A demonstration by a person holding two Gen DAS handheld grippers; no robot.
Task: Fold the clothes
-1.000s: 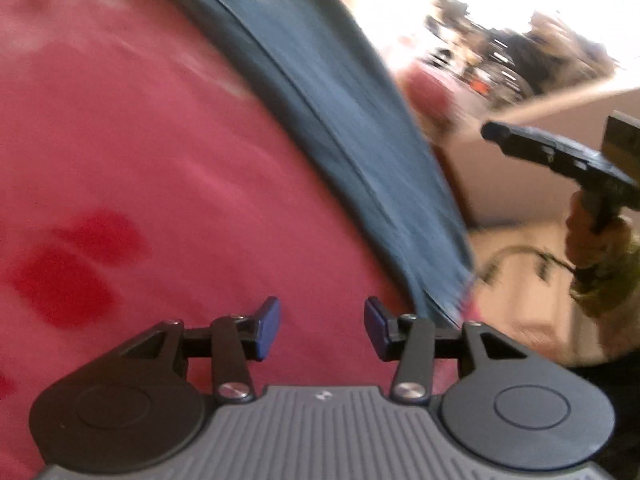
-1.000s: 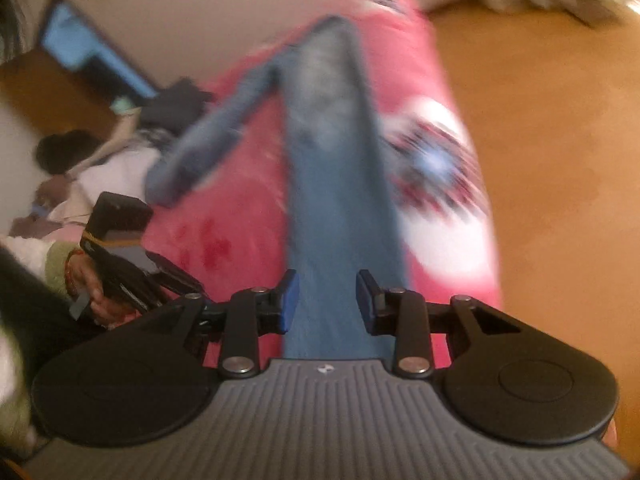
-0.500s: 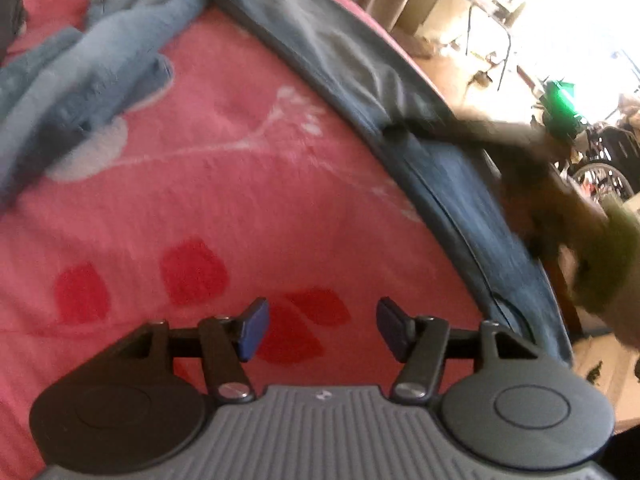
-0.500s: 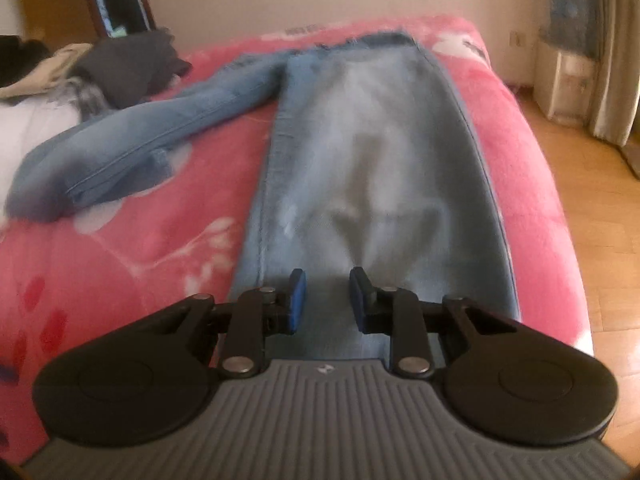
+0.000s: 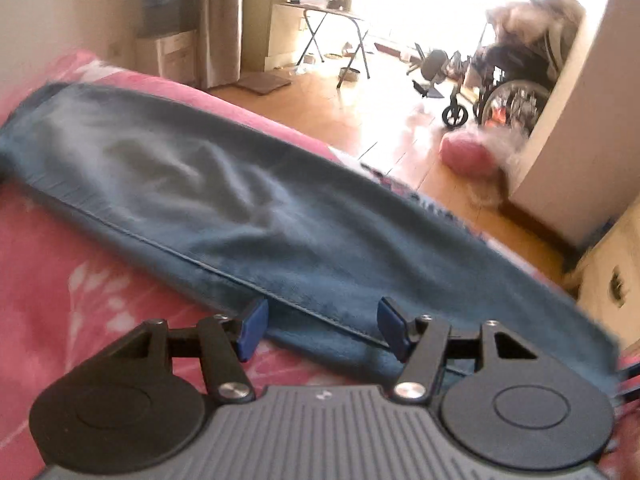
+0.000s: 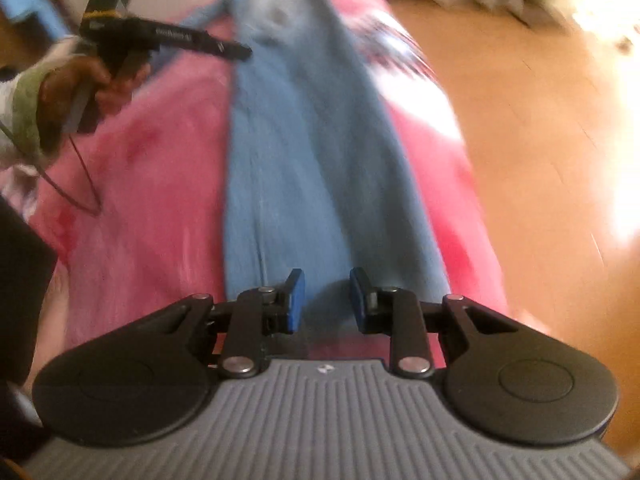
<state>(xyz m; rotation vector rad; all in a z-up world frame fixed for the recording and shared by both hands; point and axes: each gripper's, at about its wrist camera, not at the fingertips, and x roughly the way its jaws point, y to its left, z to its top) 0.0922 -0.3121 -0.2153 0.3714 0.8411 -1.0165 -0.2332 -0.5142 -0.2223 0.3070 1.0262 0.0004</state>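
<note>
Both claws have swung over the jeans (image 5: pixel 248 184) lying flat on the pink bed (image 5: pixel 80 280); left claw (image 5: pixel 318 330) is opening, empty, right claw (image 6: pixel 325 300) narrowly parted, empty: grasping comes next

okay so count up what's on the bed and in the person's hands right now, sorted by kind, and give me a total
Jeans, laid out flat: 1
Pink blanket under them: 1
Hand-held tools, left tool and right tool: 2
Total: 4
</note>
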